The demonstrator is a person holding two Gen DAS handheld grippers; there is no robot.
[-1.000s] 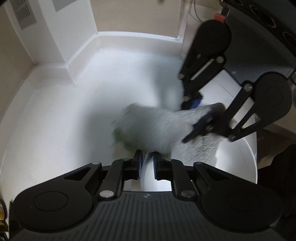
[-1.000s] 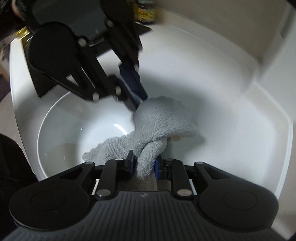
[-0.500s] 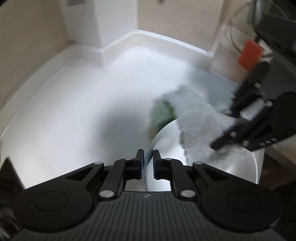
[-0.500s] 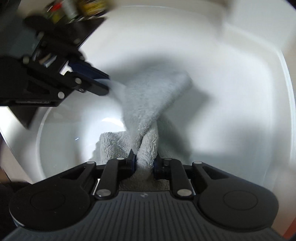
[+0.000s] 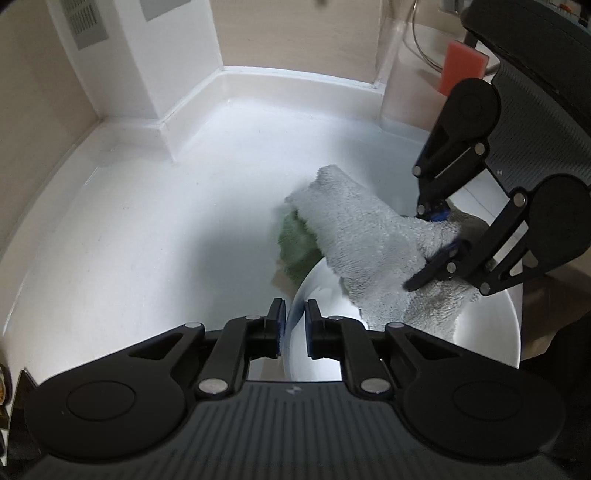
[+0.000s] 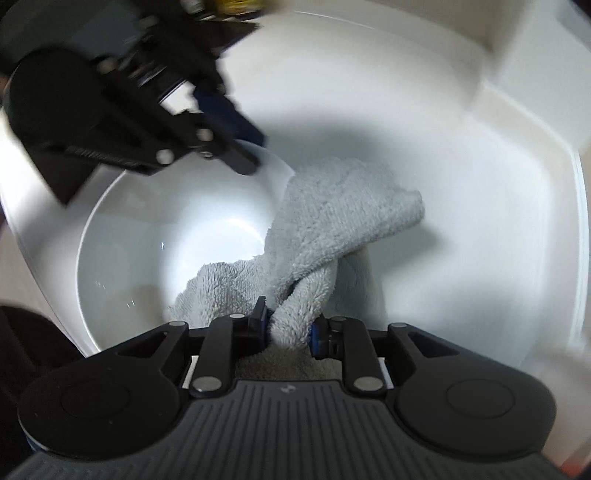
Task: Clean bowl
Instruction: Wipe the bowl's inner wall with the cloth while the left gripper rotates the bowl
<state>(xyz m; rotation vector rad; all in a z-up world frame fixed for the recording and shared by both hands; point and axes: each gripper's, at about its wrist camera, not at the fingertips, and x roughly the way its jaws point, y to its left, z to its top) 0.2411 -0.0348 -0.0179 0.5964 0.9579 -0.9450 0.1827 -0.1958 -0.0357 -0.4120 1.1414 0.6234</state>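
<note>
A white bowl (image 5: 491,332) stands on the white counter. My left gripper (image 5: 294,326) is shut on the bowl's rim and also shows in the right wrist view (image 6: 251,155) at the bowl's (image 6: 147,258) far edge. My right gripper (image 6: 287,325) is shut on a grey terry cloth (image 6: 332,221). The cloth (image 5: 362,240) drapes over the bowl's rim, part inside the bowl and part hanging outside. The right gripper (image 5: 439,236) comes in from the right in the left wrist view. A green patch (image 5: 295,247) shows under the cloth's outer end.
The white counter (image 5: 147,240) has a raised lip and a white corner post (image 5: 147,74) at the back left. An orange sponge (image 5: 463,66) and a wire rack stand at the back right. Bottles (image 6: 229,5) show blurred at the top of the right wrist view.
The cloth has swept along the bowl's rim with my right gripper. The bowl has turned in my left gripper's hold. Both grips are unchanged.
</note>
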